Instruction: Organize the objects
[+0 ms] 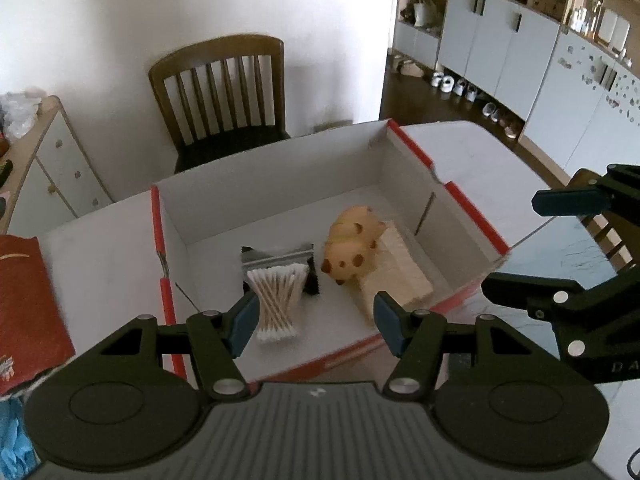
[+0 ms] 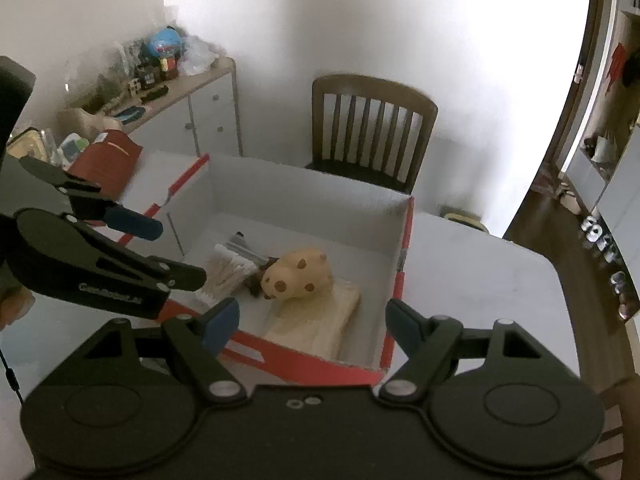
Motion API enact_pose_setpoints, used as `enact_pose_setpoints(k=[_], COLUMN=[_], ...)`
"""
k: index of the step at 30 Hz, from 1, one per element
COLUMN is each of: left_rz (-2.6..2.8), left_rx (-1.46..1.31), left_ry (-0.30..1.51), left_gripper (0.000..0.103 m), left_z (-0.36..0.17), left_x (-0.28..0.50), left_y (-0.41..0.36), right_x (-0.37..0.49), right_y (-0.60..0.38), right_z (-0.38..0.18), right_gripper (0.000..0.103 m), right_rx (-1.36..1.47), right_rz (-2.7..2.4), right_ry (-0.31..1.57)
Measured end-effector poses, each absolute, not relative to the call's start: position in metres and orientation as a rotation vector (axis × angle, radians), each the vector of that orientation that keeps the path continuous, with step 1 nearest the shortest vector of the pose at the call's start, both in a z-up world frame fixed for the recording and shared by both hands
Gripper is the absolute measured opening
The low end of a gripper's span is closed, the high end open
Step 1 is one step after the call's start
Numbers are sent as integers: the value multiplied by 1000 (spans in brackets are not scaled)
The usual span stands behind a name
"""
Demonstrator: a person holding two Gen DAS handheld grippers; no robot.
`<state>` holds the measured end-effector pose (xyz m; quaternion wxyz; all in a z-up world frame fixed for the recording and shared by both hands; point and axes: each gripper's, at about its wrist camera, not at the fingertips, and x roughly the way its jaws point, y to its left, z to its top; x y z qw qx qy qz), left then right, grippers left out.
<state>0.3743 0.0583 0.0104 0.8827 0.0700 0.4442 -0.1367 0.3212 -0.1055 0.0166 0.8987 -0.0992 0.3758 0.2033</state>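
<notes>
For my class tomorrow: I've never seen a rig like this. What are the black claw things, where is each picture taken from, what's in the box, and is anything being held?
The black claws are two hand-held grippers, one in each of a person's hands; no robot arm is involved. Each carries a camera looking forward along its blue-padded fingers. One picture comes from the left gripper, the other from the right gripper. Both hover over an open red-and-white box on a white table. Inside lie a bundle of cotton swabs, a dark packet behind it, and a spotted yellow toy animal resting on a pale block. Both grippers are open and hold nothing.
</notes>
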Motion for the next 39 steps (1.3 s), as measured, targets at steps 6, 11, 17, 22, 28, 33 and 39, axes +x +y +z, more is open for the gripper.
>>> enact_pose_setpoints(k=[6, 11, 17, 22, 28, 33, 39], left_rz=[-273, -265, -252, -247, -253, -262, -267], left_rx=[101, 74, 58, 33, 23, -8, -23], left_ry=[890, 862, 848, 837, 823, 814, 820], left_gripper=[62, 62, 62, 70, 71, 79, 80], left_z=[25, 36, 40, 42, 43, 41, 27], left_x=[344, 318, 291, 269, 244, 224, 203], left_y=[57, 53, 47, 46, 41, 39, 33], right_x=[299, 276, 253, 237, 220, 206, 187], right_y=[-118, -128, -140, -153, -167, -177, -187], right_z=[28, 32, 38, 39, 37, 33, 21], right_gripper=[80, 82, 83, 86, 89, 92, 98], right_rx=[-198, -196, -170, -128, -115, -88, -100], right_rz=[441, 467, 484, 485, 487, 483, 471], right_ry=[752, 734, 711, 697, 691, 692, 692])
